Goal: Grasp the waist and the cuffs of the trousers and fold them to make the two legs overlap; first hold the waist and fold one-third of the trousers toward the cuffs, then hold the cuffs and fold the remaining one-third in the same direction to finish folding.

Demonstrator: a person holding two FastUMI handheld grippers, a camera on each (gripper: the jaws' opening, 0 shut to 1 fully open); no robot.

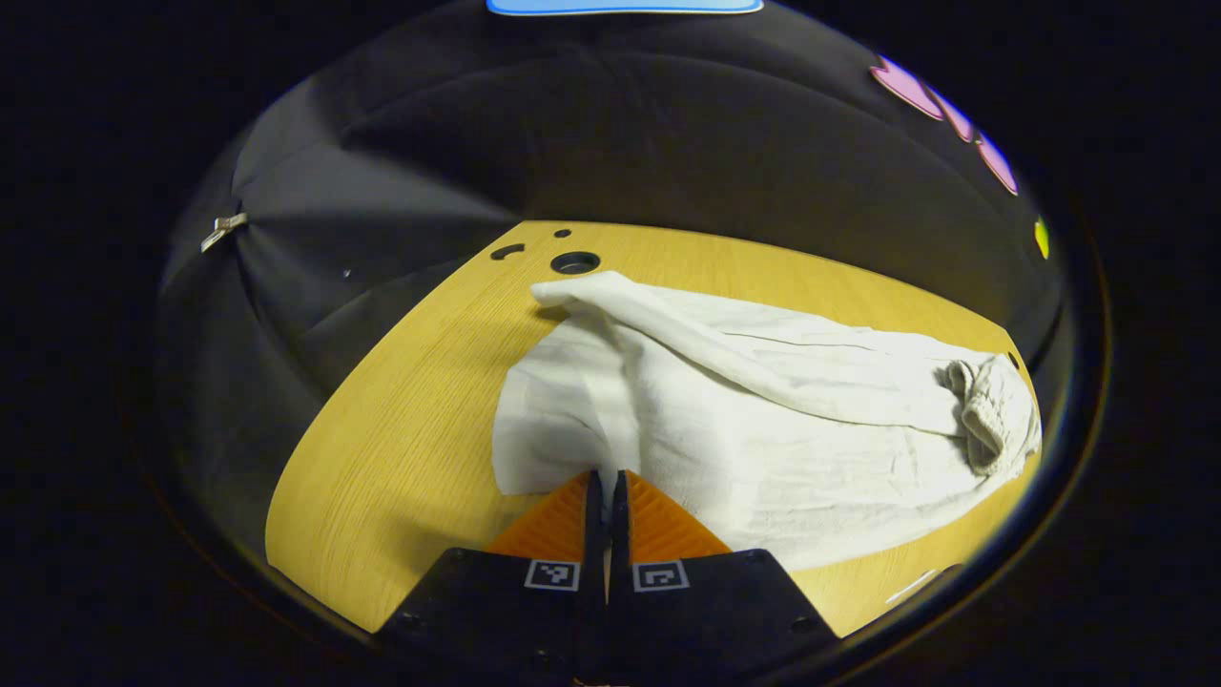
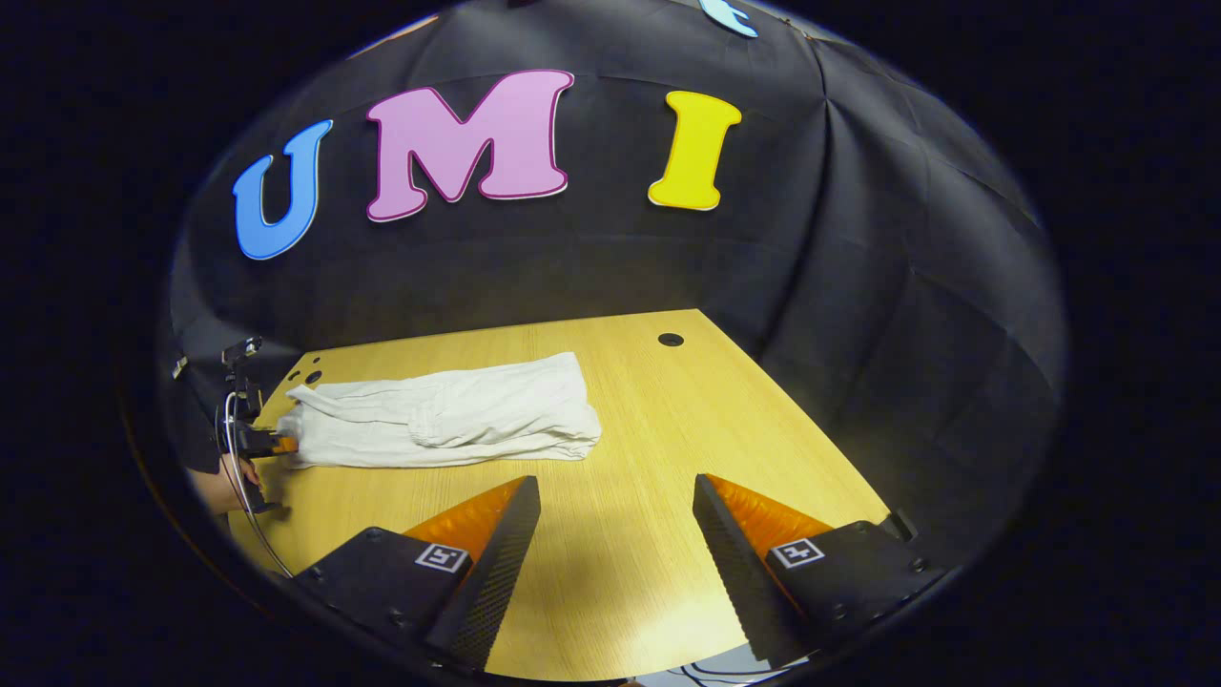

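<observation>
Worktop (image 2: 630, 458): pale wood, carrying everything.
Trousers (image 1: 763, 420): white, lying in a long folded bundle on the worktop, one leg draped over the top.
My left claw (image 1: 607, 487): fingers pressed together on the near edge of the trousers, cloth pinched between them.
My right claw (image 2: 616, 496): fingers spread wide, holding nothing, above bare worktop, well apart from the trousers.

Soft, matt woven cloth, these trousers (image 1: 763, 420), creased and a bit rumpled, with a gathered, puckered waistband (image 1: 992, 420). Under them the tabletop (image 1: 420, 420) is wood-grain, fine straight lines, smooth with a slight sheen. My left fingers (image 1: 658, 520) show ribbed faces. Behind, the booth wall (image 2: 858, 286) is dull, wrinkled fabric.
</observation>
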